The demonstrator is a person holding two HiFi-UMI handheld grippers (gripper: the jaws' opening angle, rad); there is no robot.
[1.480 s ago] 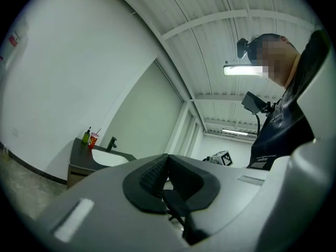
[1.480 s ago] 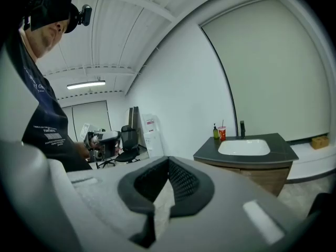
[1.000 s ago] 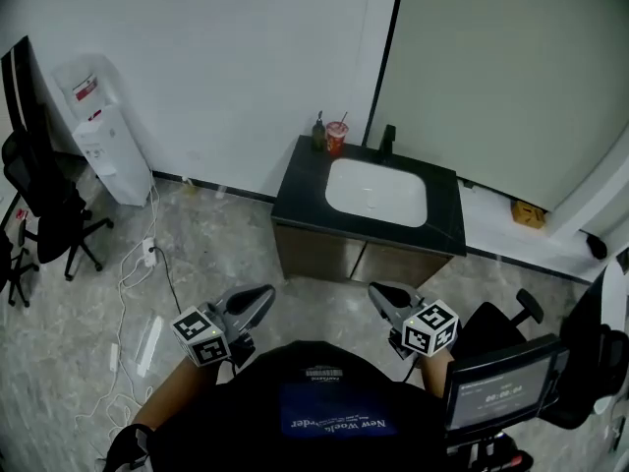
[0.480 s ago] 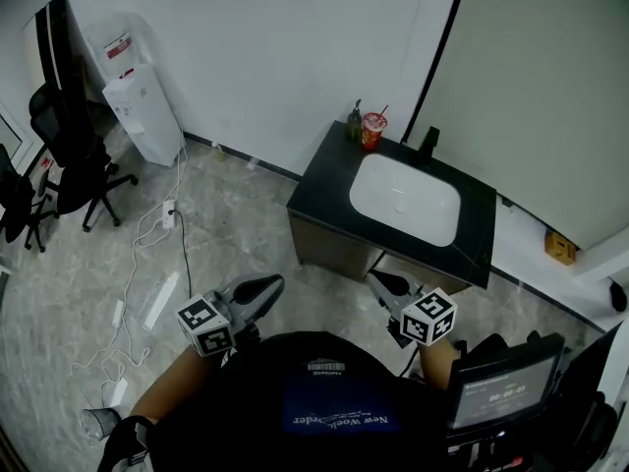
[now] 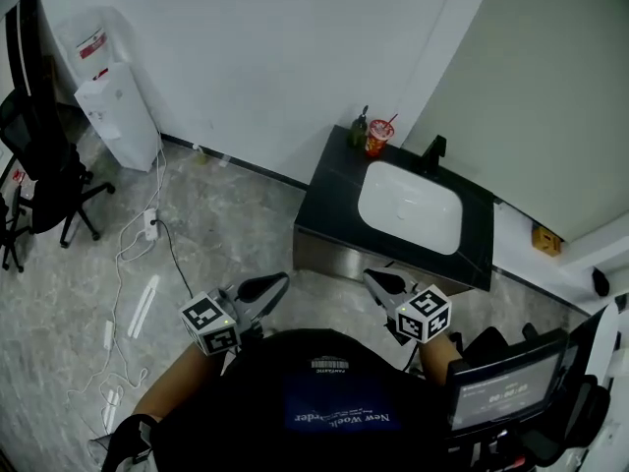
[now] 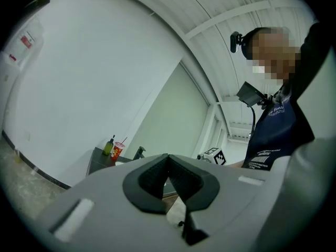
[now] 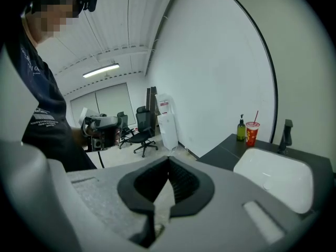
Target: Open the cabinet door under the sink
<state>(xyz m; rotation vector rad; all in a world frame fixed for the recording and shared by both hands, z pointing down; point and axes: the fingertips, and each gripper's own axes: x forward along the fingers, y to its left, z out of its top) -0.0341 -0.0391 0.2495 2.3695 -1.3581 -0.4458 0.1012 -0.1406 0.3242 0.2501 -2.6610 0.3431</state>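
The sink cabinet has a black countertop (image 5: 339, 200) with a white basin (image 5: 410, 207); its brown door front (image 5: 329, 260) shows as a narrow strip below the top. My left gripper (image 5: 275, 281) hangs shut and empty in front of the cabinet's left corner, apart from it. My right gripper (image 5: 371, 277) is shut and empty too, with its tip close before the door front; whether it touches is unclear. In the left gripper view the pads (image 6: 157, 175) meet at the tip. In the right gripper view the basin (image 7: 275, 177) lies to the right of the shut gripper (image 7: 169, 160).
A red cup (image 5: 377, 138), a green bottle (image 5: 360, 127) and a black faucet (image 5: 432, 150) stand at the back of the countertop. A water dispenser (image 5: 118, 116), an office chair (image 5: 39, 180) and floor cables (image 5: 138, 254) are at the left. A screen (image 5: 501, 391) sits at the lower right.
The cabinet now stands closer to both grippers and further right in the head view. Both grippers have moved toward it and stayed shut.
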